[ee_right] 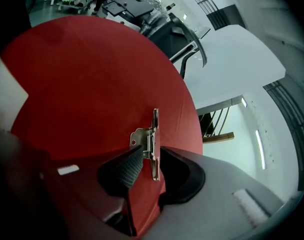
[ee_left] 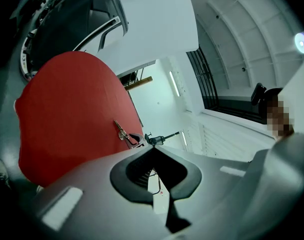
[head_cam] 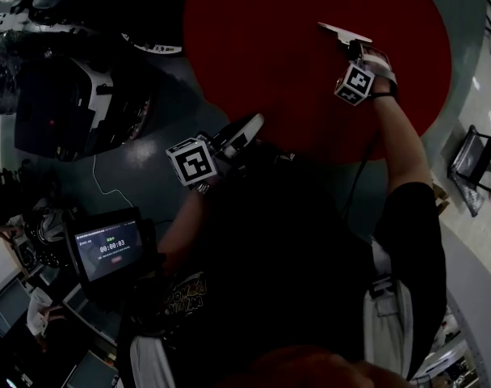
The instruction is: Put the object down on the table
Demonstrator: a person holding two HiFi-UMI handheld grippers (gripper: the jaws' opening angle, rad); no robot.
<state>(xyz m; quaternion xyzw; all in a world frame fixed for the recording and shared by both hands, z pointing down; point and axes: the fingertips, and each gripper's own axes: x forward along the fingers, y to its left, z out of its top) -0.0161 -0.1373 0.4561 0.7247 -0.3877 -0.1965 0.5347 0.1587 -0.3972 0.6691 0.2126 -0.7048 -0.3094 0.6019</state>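
Note:
A small metal hinge (ee_right: 153,144) stands on edge on the round red table (ee_right: 92,84), between the jaws of my right gripper (ee_right: 151,153). The left pad lies close against its folded leaf, a thin gap shows on the right side, and the jaws stand open. In the head view the hinge (head_cam: 343,32) lies just beyond the right gripper (head_cam: 356,52), over the table's (head_cam: 294,47) far right part. My left gripper (head_cam: 247,128) hangs at the table's near edge, shut and empty, tips meeting (ee_left: 153,148). It sees the hinge (ee_left: 121,130) from afar.
Dark machines (head_cam: 76,103) stand on the floor left of the table. A monitor with a timer (head_cam: 108,249) sits at lower left. A folding chair (head_cam: 476,164) is at the right. A white slanted wall (ee_right: 242,59) rises beyond the table.

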